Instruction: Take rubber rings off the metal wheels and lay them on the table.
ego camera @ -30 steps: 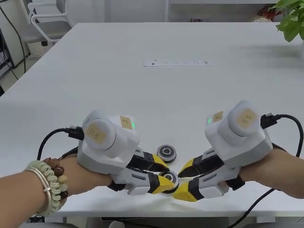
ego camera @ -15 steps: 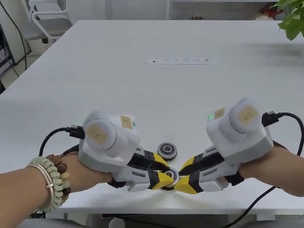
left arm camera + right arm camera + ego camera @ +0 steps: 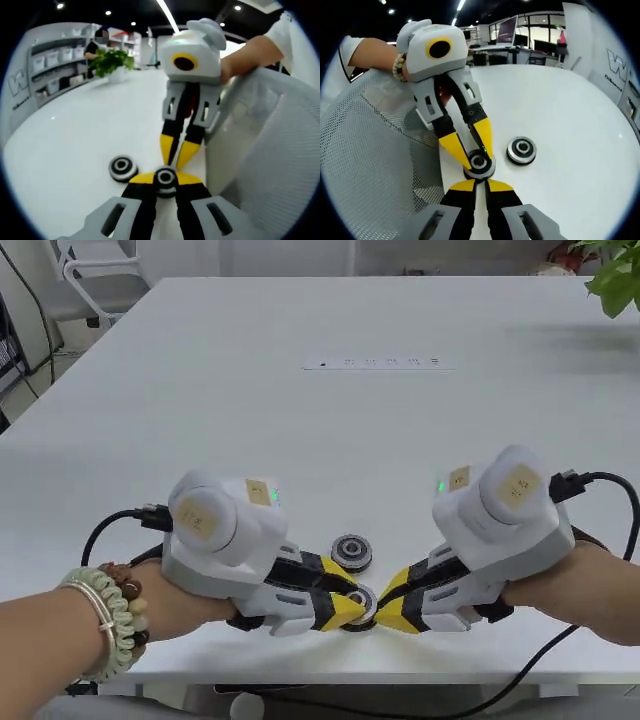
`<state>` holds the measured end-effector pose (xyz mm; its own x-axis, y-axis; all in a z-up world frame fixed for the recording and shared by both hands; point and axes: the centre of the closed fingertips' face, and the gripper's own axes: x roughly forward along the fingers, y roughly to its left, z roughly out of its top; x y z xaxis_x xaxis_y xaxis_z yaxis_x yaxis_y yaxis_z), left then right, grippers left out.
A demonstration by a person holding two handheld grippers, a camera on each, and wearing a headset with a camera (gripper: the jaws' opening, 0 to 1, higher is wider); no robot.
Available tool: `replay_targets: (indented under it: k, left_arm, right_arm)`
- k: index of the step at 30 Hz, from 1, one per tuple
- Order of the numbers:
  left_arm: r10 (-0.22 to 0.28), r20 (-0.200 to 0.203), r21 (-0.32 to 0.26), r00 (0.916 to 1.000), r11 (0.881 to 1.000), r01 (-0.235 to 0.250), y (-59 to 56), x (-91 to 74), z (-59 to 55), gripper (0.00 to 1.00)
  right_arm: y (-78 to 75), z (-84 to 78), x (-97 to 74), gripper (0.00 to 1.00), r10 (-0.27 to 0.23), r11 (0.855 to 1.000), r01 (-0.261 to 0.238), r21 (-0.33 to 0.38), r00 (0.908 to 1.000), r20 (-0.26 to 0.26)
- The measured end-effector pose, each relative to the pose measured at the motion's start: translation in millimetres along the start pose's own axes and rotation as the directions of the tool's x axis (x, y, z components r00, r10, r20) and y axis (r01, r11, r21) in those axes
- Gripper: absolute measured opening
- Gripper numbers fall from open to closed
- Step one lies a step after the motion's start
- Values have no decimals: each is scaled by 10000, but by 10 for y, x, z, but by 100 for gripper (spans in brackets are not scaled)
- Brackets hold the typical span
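We look down on a broad white table (image 3: 300, 440). At its near edge, two hand-held white grippers with black and yellow jaws point tip to tip.

The left gripper (image 3: 345, 608) is clamped on a small round metal wheel (image 3: 361, 601). Its yellow fingertips (image 3: 454, 146) press the wheel from opposite sides. A black rubber ring (image 3: 491, 169) wraps the wheel's rim and is still seated on it.

The right gripper (image 3: 390, 608) meets the same wheel from the other side. Its jaws are drawn almost together, with their tips at the ring's edge. We cannot tell whether they pinch the ring or only touch it.

A second metal wheel with its own black ring (image 3: 351, 551) lies flat on the table. It is just beyond the held wheel and apart from both grippers.

Beaded bracelets (image 3: 105, 615) circle the wrist of the hand that holds the left gripper. In the right gripper view, a grey mesh chair back (image 3: 380, 150) stands close to the table's edge. Farther across the table top a long flat strip (image 3: 378, 363) is set into the surface, and a green leafy plant (image 3: 615, 275) shows at the far right corner.
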<state>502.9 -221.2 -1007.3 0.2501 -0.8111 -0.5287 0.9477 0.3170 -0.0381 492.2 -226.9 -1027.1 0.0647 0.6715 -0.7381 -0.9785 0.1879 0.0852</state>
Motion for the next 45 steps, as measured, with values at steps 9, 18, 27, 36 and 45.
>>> replay_targets:
  k: [9, 18, 27, 36, 45]
  left_arm:
    - [45, 5, 9, 10000, 10000, -45, -9, -14, -4, 14]
    - [48, -28, 25, 10000, 10000, -48, -15, -17, -3, 14]
    - [71, -62, 96, 10000, 9999, -70, -12, -14, 5, 14]
    - [60, -38, 64, 10000, 10000, -60, -14, -12, 7, 14]
    - [32, -14, 46, 10000, 10000, -32, -17, -4, 11, 14]
  right_arm:
    - [-56, -5, -7, 0, -192, 9972, 197, 727, 9998, -76]
    - [-98, 3, -51, 0, 137, 9292, -282, 3685, 9990, 419]
    - [-109, 22, -75, 0, 274, 8697, -709, 4885, 9950, 956]
    - [-109, 64, -103, 0, 493, 7541, -1491, 6396, 9840, 1713]
    - [-91, 70, -110, 0, 594, 6827, -1848, 7069, 9783, 1984]
